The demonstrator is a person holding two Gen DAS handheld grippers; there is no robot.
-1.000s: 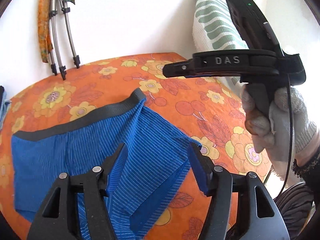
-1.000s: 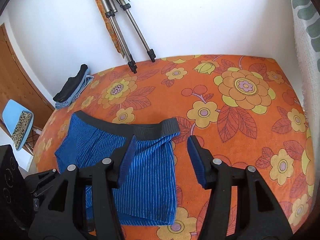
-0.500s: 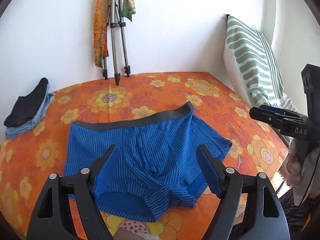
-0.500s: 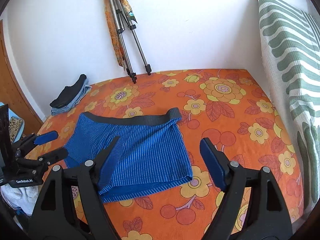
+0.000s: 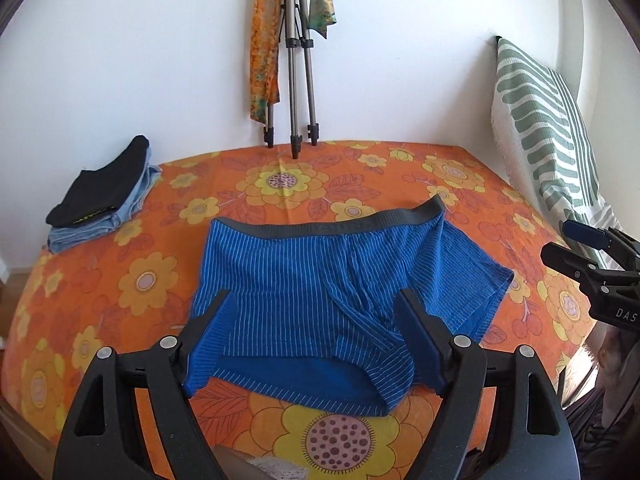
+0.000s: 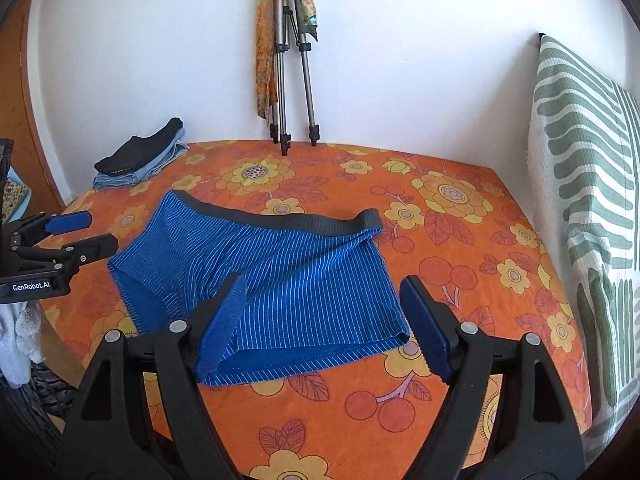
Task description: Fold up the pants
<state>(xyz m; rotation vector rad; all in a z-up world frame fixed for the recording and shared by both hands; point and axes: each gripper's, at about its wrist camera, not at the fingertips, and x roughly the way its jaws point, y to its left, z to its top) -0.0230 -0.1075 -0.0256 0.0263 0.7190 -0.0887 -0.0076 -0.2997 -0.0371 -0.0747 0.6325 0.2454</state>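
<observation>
Blue striped shorts (image 5: pixel 320 280) flat, just beyond both gaping claws (image 5: pixel 316 344).

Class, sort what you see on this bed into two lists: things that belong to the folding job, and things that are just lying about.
Belongs to the job:
- blue striped shorts, spread on the orange floral bedcover
- left tongs, open
- right tongs, open

Just lying about:
- stack of folded clothes
- tripod with scarves
- green-striped pillow
</observation>
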